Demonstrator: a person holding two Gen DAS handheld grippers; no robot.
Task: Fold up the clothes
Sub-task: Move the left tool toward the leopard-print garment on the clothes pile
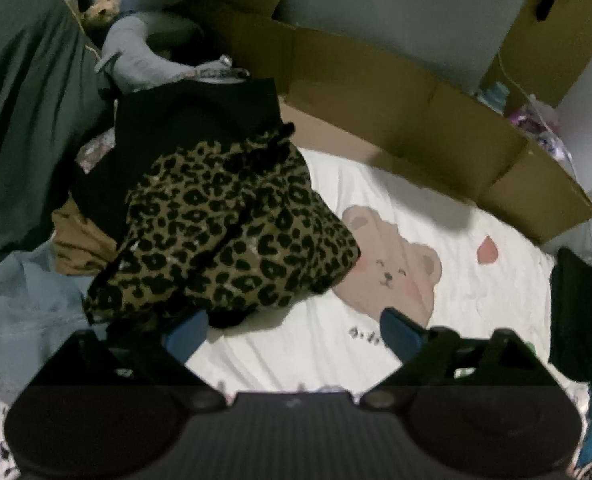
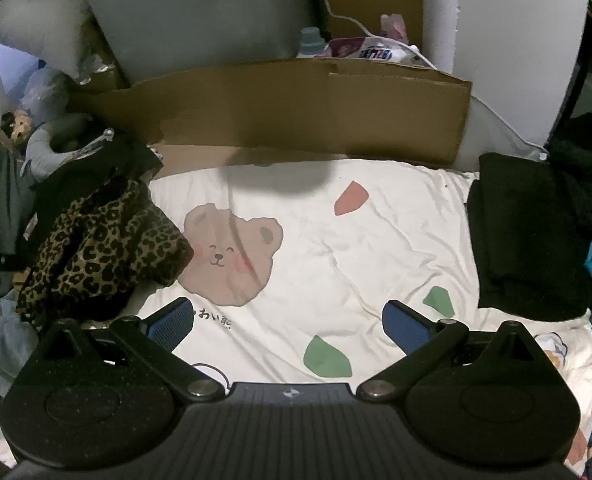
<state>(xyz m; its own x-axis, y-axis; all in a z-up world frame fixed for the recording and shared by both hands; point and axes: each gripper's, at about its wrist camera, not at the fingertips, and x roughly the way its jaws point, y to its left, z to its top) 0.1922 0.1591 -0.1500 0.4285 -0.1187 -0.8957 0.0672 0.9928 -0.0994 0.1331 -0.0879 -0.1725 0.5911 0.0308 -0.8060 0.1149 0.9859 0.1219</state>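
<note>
The left gripper [image 1: 294, 334] is held wide open over the white bear-print sheet [image 1: 436, 300], nothing gripped, its left blue pad just at the edge of the leopard-print garment [image 1: 232, 232]. That garment is heaped on a pile of dark clothes [image 1: 184, 120] at the sheet's left side. The right gripper [image 2: 290, 326] is likewise spread wide and empty above the sheet. Black folded clothing [image 2: 532, 236] is seen at the right edge, a cardboard sheet [image 2: 296, 108] behind.

Each black two-finger left gripper [image 1: 292, 334] and right gripper [image 2: 288, 322] carries blue ribbed finger pads [image 2: 402, 326] on black linkage arms. Silver pivot screws [image 2: 204, 389] fasten the arms. The ribbed dark housing [image 2: 292, 420] bears a small white emblem.
</note>
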